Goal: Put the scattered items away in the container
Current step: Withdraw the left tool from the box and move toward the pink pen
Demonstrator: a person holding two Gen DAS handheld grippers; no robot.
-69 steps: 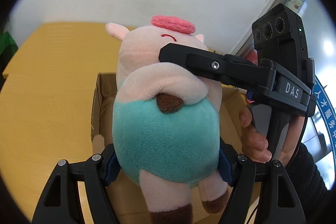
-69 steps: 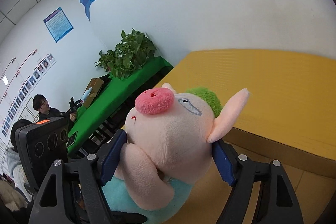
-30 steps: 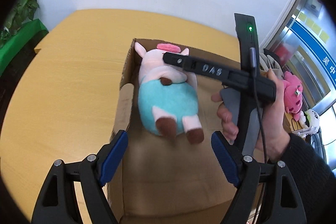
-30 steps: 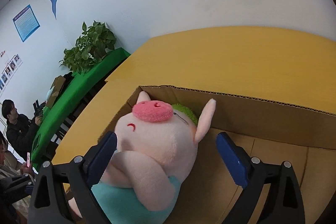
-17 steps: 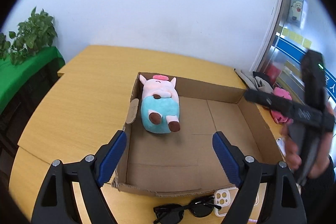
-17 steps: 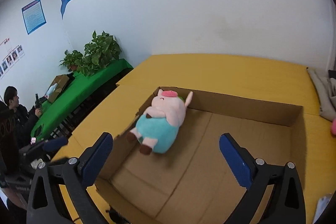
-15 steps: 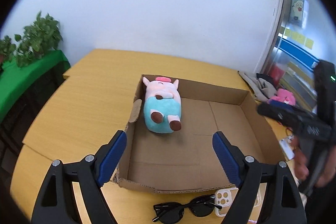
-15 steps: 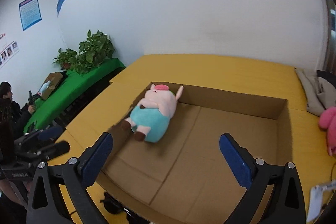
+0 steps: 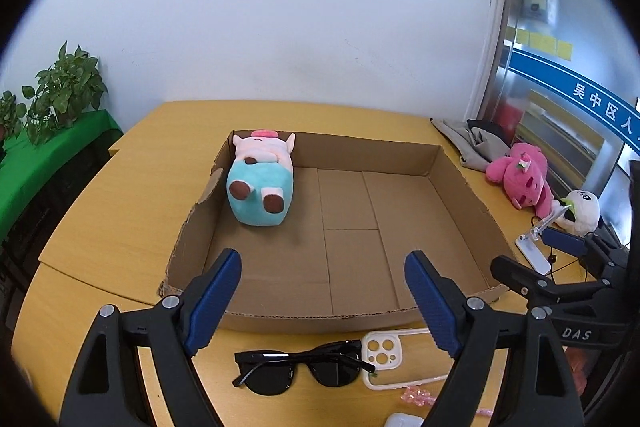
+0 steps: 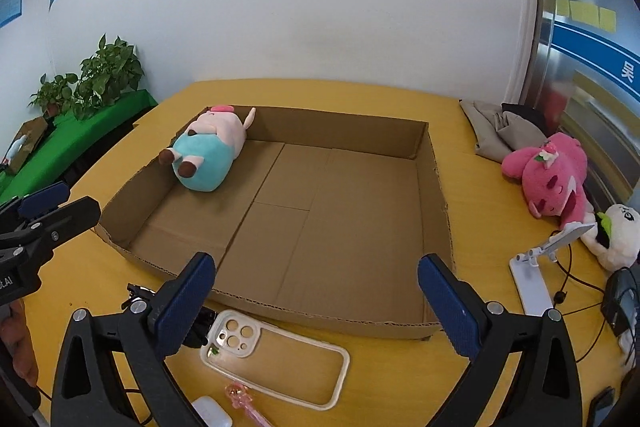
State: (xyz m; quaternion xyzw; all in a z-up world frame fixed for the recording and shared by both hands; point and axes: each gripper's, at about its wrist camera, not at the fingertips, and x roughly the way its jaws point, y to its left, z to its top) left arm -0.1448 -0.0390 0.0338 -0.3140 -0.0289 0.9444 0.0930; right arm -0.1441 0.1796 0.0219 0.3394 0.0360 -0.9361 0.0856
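Cardboard box (image 9: 452, 183) occupies frame centre; pig plush (image 9: 260, 183) lies in its upper-left corner. Pink plush (image 10: 552, 175), right edge: soft, light, grip the body. Sunglasses (image 9: 300, 367), bottom centre: stiff, fragile, take the bridge. Phone case (image 10: 276, 359): flexible, pinch one rim. Left gripper (image 9: 320, 299) and right gripper (image 10: 316, 303): spread, empty.

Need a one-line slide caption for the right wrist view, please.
Open right gripper above the table edge: pig plush lying in the cardboard box, clear phone case still outside.

Three plush toys: pig (image 9: 261, 183), pink (image 9: 520, 179), white (image 9: 582, 209); one box (image 9: 452, 163), sunglasses (image 9: 304, 371), phone case (image 10: 276, 359).
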